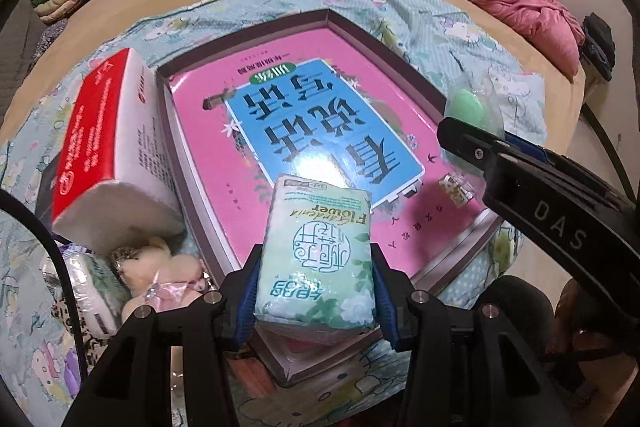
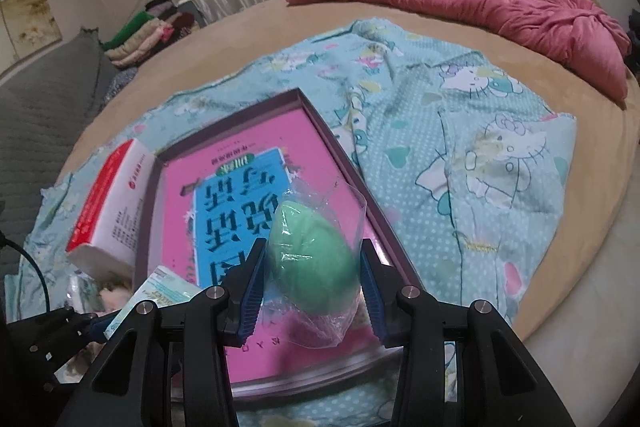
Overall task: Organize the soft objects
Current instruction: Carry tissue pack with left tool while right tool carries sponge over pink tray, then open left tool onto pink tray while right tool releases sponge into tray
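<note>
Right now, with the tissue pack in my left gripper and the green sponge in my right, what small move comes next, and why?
Probably lower both a little further into the shallow box. The left gripper is clamped on the tissue pack, the right gripper on the bagged green sponge, and both seem to hang over the pink book lying inside it, so letting go now could drop them.

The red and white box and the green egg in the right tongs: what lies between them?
In the right wrist view, the pink book in the shallow tray lies between.
</note>
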A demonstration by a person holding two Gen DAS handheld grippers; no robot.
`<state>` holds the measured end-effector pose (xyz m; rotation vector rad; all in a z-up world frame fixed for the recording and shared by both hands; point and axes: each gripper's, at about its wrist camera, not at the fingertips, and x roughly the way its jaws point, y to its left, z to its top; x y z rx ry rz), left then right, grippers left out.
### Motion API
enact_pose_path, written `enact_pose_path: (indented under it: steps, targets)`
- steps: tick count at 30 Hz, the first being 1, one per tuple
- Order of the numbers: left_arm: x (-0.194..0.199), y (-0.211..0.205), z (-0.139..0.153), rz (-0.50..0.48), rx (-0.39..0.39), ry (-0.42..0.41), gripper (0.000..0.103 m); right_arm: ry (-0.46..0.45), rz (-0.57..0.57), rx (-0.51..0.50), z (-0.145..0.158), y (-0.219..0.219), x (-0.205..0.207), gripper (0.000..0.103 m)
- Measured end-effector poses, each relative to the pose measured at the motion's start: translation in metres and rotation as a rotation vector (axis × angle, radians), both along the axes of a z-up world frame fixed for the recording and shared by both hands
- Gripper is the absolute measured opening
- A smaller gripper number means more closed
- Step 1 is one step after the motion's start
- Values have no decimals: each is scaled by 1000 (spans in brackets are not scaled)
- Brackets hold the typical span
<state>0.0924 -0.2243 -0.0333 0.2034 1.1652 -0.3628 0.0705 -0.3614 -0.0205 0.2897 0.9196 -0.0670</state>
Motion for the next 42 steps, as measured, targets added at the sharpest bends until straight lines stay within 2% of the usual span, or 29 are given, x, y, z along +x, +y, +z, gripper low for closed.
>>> enact_pose_path:
  steps: [6, 13, 21, 23, 30, 36, 40, 42]
  targets:
    - [-2, -2, -7, -10, 1, 10, 49, 76, 10, -28, -13, 2, 4, 46]
    - [-2, 0, -10, -2, -5, 22, 49, 119, 8, -37, -22, 2, 5, 46]
    - [0, 2, -13, 5, -10, 31, 49, 120, -1, -40, -23, 1, 6, 48]
    - [0, 2, -14, 4, -10, 29, 49, 115, -4, -35, -22, 1, 6, 52]
    - [0, 1, -14, 2, -4, 23, 49, 99, -1, -33, -19, 2, 6, 55]
    - [-1, 0, -11, -2, 18, -4, 57, 65, -6, -29, -12, 1, 5, 62]
    - [-2, 0, -7, -8, 5, -17, 70, 38, 1, -48, -7, 5, 4, 69]
    - [-2, 1, -5, -4, 3, -25, 72, 33, -3, -60, -6, 6, 4, 72]
